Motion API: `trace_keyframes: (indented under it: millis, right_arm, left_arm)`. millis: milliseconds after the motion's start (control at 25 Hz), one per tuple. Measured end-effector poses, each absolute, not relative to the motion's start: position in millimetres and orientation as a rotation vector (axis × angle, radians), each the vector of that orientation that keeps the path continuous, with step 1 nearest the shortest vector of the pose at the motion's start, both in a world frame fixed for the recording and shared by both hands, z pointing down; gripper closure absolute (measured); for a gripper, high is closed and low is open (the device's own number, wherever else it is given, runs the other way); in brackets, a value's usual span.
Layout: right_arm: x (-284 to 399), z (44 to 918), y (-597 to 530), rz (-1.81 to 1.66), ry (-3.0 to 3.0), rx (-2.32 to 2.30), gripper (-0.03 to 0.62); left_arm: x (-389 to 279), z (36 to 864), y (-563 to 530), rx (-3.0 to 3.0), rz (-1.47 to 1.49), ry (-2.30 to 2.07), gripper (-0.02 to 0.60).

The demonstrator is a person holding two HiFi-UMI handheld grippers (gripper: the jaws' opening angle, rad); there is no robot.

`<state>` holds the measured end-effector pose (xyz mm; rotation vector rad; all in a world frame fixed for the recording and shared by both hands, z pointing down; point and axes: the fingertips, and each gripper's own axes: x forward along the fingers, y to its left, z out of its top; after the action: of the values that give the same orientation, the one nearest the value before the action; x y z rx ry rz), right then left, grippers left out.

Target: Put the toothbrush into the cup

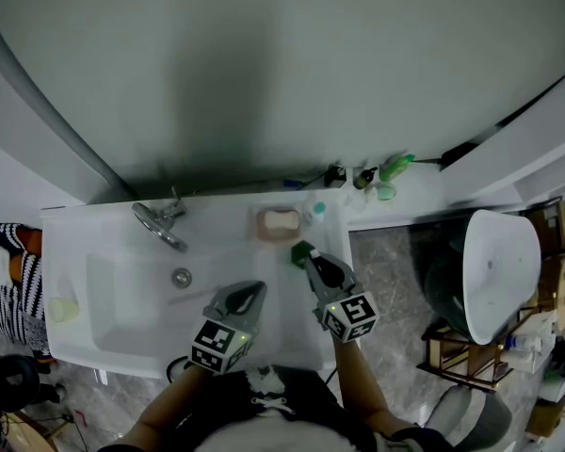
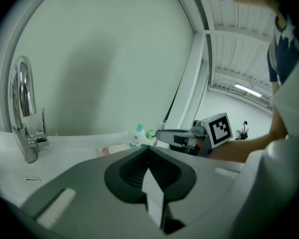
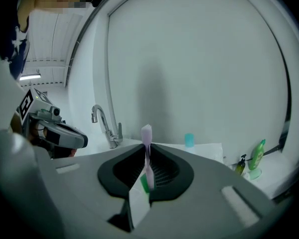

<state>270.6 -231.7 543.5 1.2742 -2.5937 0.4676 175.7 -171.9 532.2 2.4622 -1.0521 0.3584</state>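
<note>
A pink toothbrush stands upright between the jaws of my right gripper, which is shut on its handle; the bristle head pokes up above the jaw tips. A bit of green shows low between the jaws. In the head view the right gripper hangs right at a small green cup on the counter beside the sink; the toothbrush itself is not visible there. My left gripper hovers over the basin, to the left of the right one. Its jaws are shut with nothing in them.
A chrome faucet stands at the sink's back, with the drain below it. A soap dish and a blue-capped bottle sit behind the cup. Small bottles line the back right ledge. A white toilet is to the right.
</note>
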Motion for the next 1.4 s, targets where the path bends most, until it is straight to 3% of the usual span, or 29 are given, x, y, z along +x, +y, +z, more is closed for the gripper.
trace_keyframes:
  millis: [480, 1400]
  right_arm:
    - [280.0, 562.3, -226.5, 0.727, -2.601, 1.308, 0.546]
    - [296.3, 577.7, -223.1, 0.62, -2.483, 1.339, 0.533]
  left_arm:
    - [178.9, 530.0, -172.9, 2.47, 0.345, -1.028, 0.581]
    - [182.5, 529.4, -169.2, 2.477, 0.346, -1.019, 0.581]
